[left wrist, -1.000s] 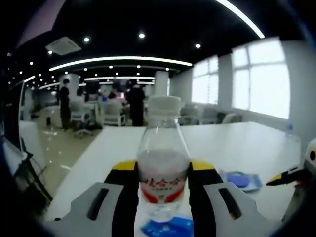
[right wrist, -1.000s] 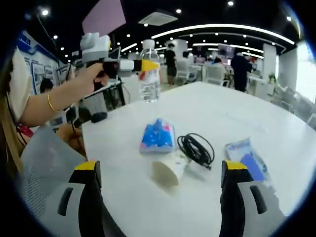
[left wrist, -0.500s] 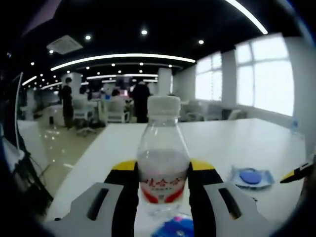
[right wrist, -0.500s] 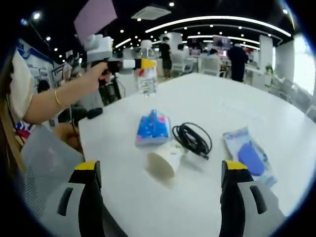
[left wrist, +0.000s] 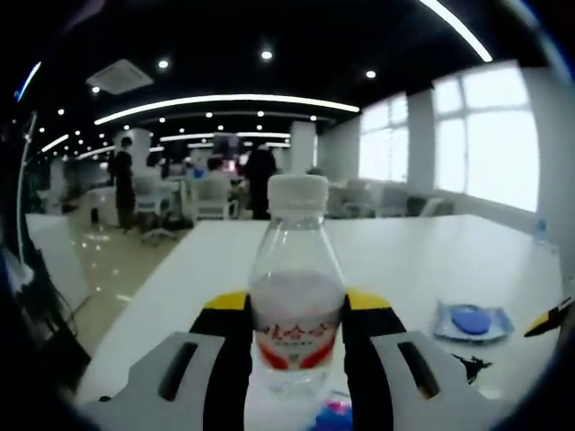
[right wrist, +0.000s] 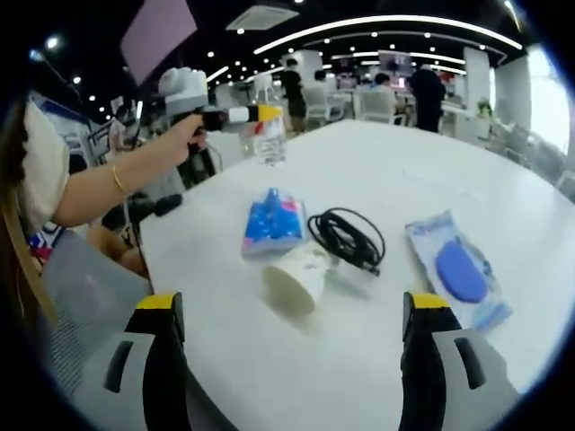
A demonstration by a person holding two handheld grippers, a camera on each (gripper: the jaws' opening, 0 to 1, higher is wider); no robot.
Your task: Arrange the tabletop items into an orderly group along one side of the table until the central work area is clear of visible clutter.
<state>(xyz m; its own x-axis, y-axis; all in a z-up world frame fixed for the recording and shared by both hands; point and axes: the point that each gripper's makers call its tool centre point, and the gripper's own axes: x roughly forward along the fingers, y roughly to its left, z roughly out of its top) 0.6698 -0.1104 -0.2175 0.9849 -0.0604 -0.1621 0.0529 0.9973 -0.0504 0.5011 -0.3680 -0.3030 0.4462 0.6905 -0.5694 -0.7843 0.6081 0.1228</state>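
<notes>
- Between the jaws of the left gripper [left wrist: 297,337]: one water bottle [left wrist: 297,296], upright, white cap on, red label, clamped on both sides; base cut off at the lower edge of the left gripper view, so contact with the table [left wrist: 422,260] not readable there.
- In the right gripper view, same bottle [right wrist: 269,139] small and far off near the table's far left corner, partly covered by the left gripper [right wrist: 260,115]; held by a hand [right wrist: 186,135] with a bracelet on the wrist.
- Near the middle of the table [right wrist: 422,171]: one blue tissue pack [right wrist: 270,221], one white paper cup [right wrist: 295,277] on its side, one coiled black cable [right wrist: 347,237], one clear packet with a blue pad [right wrist: 460,271] inside.
- Cup just beside the cable and just below the tissue pack; touching or not, hard to tell.
- Packet well apart to the right; also seen in the left gripper view [left wrist: 471,321].
- Blue-pink scrap at the bottom of the left gripper view, too cut off to name.
- Right gripper [right wrist: 292,359]: jaws spread wide, nothing between them, above the table's near edge.
- Background people blurred, several, not countable.
</notes>
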